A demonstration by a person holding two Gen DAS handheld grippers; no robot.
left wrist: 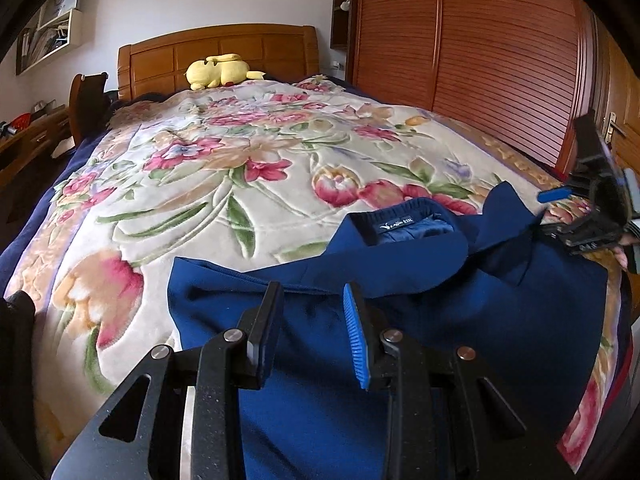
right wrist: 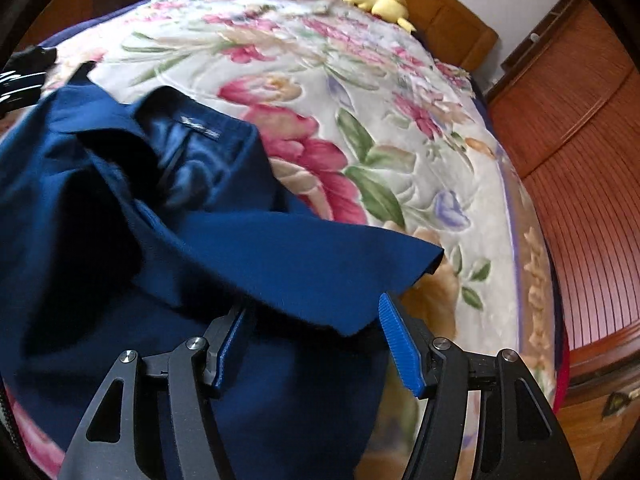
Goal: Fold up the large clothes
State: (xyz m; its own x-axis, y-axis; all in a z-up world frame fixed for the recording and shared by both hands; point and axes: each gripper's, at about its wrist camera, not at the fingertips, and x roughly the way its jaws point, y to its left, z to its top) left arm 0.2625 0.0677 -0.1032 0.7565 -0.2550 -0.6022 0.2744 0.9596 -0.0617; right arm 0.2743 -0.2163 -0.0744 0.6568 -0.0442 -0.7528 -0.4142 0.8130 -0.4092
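A large navy blue garment (left wrist: 420, 300) with a white neck label lies at the near end of the bed; it also shows in the right wrist view (right wrist: 168, 216). My left gripper (left wrist: 312, 300) hovers over the garment's left part, open and empty. My right gripper (right wrist: 312, 320) is open just above a folded blue flap of the garment (right wrist: 320, 264), with the cloth between its fingers but not pinched. The right gripper also shows at the right edge of the left wrist view (left wrist: 560, 204), at the garment's far right corner.
The bed is covered by a floral blanket (left wrist: 208, 184). A yellow plush toy (left wrist: 218, 70) lies by the wooden headboard (left wrist: 216, 52). A brown louvred wardrobe (left wrist: 480, 60) stands along the right side. A dark cloth (right wrist: 24, 72) lies at the bed's left edge.
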